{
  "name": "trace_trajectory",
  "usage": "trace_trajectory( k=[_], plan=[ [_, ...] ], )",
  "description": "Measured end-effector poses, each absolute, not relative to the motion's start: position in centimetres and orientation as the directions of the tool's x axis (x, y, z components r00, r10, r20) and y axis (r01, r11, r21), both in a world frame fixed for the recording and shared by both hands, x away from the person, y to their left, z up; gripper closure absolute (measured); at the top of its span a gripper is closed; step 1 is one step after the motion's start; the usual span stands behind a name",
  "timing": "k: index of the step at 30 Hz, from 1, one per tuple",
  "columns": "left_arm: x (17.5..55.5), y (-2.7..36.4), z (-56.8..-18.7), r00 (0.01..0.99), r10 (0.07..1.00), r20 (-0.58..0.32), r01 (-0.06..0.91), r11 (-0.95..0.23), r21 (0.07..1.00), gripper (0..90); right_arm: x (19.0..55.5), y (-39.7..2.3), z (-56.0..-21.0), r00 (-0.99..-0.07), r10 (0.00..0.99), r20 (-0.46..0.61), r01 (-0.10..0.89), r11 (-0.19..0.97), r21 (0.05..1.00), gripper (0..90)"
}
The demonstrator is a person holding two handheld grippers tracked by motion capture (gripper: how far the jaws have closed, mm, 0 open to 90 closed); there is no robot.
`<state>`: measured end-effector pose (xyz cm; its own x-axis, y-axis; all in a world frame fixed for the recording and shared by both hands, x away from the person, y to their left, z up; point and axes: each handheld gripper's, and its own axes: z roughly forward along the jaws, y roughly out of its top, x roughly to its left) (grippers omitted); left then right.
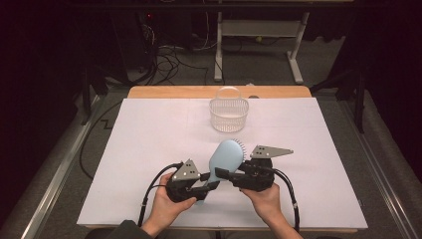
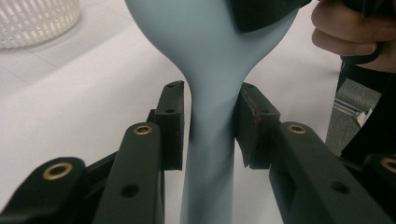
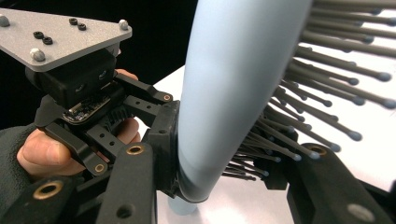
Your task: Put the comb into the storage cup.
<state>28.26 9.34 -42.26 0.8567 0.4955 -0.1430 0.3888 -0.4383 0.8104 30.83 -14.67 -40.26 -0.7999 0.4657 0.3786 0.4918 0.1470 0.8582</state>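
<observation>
Table [image 1: 149, 149], covered by a white sheet, with a strip of bare wood showing along its far edge; it bore every item below. Basket [image 1: 229, 115], white slatted plastic with a hoop handle, stood upright near the far edge at the middle, well apart from both grippers; its slatted wall [image 2: 37, 21] also appeared at the top left corner of the left gripper view. Hairbrush [image 1: 224, 158], pale blue, with an oval head, a narrow handle and dark bristles with small ball tips, was held up off the sheet near the front middle of the table, between the two grippers, its head pointing toward the basket and its bristles turned toward the person's right. Left gripper [image 1: 206, 185], black with a grey three-cornered plate on top, gripped by the person's left hand [image 1: 166, 204]; its jaws pinched the hairbrush handle [image 2: 210, 140] from both sides, just below where the handle widened into the head. Right gripper [image 1: 225, 174], of the same make and gripped by the person's right hand [image 1: 266, 199], reached in from the right; its jaws were closed on the brush head [image 3: 233, 84], one pad against the smooth blue back, the other set in among the bristles [image 3: 299, 121].
</observation>
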Motion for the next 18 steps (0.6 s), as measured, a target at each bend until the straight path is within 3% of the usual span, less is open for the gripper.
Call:
trace_trajectory(
  k=[5,18],
  plan=[
    [28.28,9.43,-42.20,0.860,0.484,-0.160,0.392,-0.428,0.814,59.0,30.96,-14.83,-40.20,-0.796,0.470,0.382,0.496,0.142,0.857,58.3],
    [28.41,9.52,-42.34,0.855,0.496,-0.151,0.390,-0.424,0.817,55.4,30.94,-14.88,-40.11,-0.802,0.457,0.385,0.495,0.147,0.856,58.3]
  ],
)
